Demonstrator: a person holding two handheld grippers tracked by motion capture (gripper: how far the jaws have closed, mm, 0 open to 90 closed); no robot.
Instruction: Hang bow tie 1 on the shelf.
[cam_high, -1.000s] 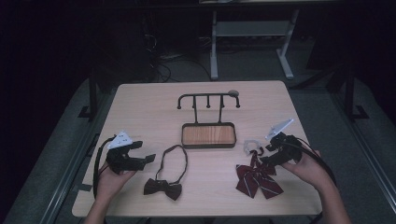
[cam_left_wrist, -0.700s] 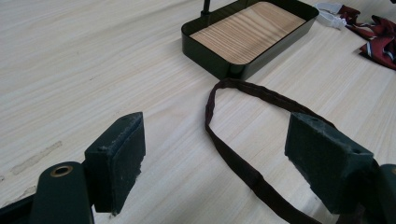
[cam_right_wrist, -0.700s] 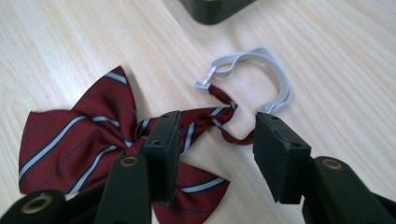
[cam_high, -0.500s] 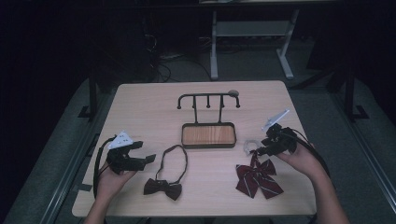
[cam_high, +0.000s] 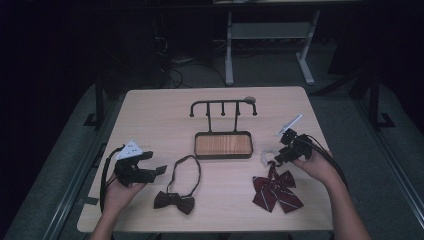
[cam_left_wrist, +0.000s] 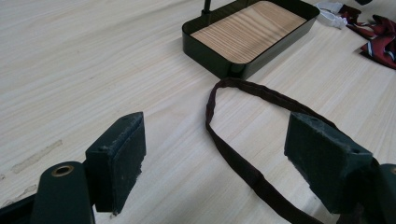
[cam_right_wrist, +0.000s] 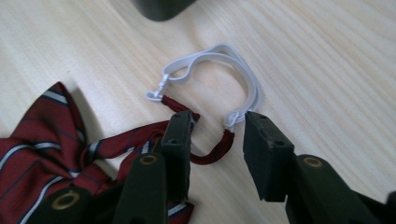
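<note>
With our right gripper (cam_right_wrist: 212, 135) closing, jaws apart, around the red striped bow tie's (cam_high: 276, 192) strap (cam_right_wrist: 210, 154) on the counter (cam_high: 165, 115) and our left gripper (cam_high: 150, 171) idle and open, we may pinch only the white elastic (cam_right_wrist: 233, 60) and lose it.

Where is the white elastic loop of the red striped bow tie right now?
In the high view, the white elastic loop lies on the table's right side, between the tray and the right claw, just above the red striped bow tie.
</note>
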